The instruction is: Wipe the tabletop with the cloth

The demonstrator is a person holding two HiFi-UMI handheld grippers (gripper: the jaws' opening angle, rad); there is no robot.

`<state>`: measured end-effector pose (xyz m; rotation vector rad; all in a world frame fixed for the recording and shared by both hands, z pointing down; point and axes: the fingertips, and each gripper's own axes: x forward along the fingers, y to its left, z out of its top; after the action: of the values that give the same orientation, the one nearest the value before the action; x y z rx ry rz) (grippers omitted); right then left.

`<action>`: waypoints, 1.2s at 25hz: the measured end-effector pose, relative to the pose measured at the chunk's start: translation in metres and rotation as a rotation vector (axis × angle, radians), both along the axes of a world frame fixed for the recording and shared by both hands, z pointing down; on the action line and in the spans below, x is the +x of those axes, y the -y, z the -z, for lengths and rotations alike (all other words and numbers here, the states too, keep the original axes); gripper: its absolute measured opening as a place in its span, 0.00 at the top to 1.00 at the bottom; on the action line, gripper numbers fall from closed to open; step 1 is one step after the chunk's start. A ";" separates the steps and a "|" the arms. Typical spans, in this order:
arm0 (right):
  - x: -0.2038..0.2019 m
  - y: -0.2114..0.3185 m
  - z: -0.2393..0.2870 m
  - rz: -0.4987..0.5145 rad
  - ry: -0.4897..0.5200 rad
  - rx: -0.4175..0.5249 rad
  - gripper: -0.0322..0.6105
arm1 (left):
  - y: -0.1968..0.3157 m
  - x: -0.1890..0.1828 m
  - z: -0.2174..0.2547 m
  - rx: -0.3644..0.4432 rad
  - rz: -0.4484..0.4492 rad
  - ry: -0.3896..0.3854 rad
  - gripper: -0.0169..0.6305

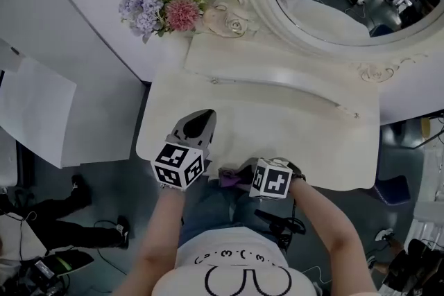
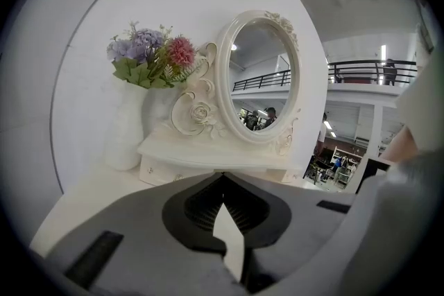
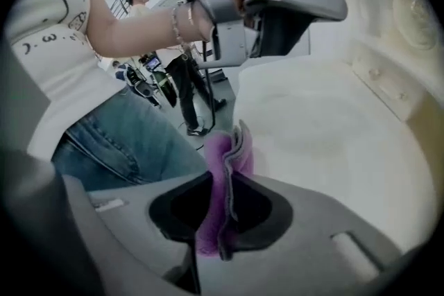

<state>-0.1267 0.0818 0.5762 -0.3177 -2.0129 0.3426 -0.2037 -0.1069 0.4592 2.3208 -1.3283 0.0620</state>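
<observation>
Up close, the right gripper (image 3: pixel 231 180) pinches a folded purple cloth (image 3: pixel 234 152), its layers bunched upright between the jaws. The head view shows only a scrap at the table's (image 1: pixel 291 128) near edge. The left gripper (image 2: pixel 223 178) is closed on nothing.

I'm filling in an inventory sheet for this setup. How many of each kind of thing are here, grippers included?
grippers: 2, the left gripper and the right gripper
cloth: 1
table: 1
mirror: 1
vase of flowers: 1
Total: 6
</observation>
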 end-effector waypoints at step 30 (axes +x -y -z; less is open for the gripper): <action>-0.079 0.268 -0.018 -0.156 -0.031 0.788 0.84 | 0.008 -0.062 -0.022 -0.039 0.070 0.015 0.98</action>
<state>-0.2058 -0.1865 0.5939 0.3364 -1.9797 -0.3560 -0.2658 -0.1146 0.4807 2.2441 -1.4019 0.0830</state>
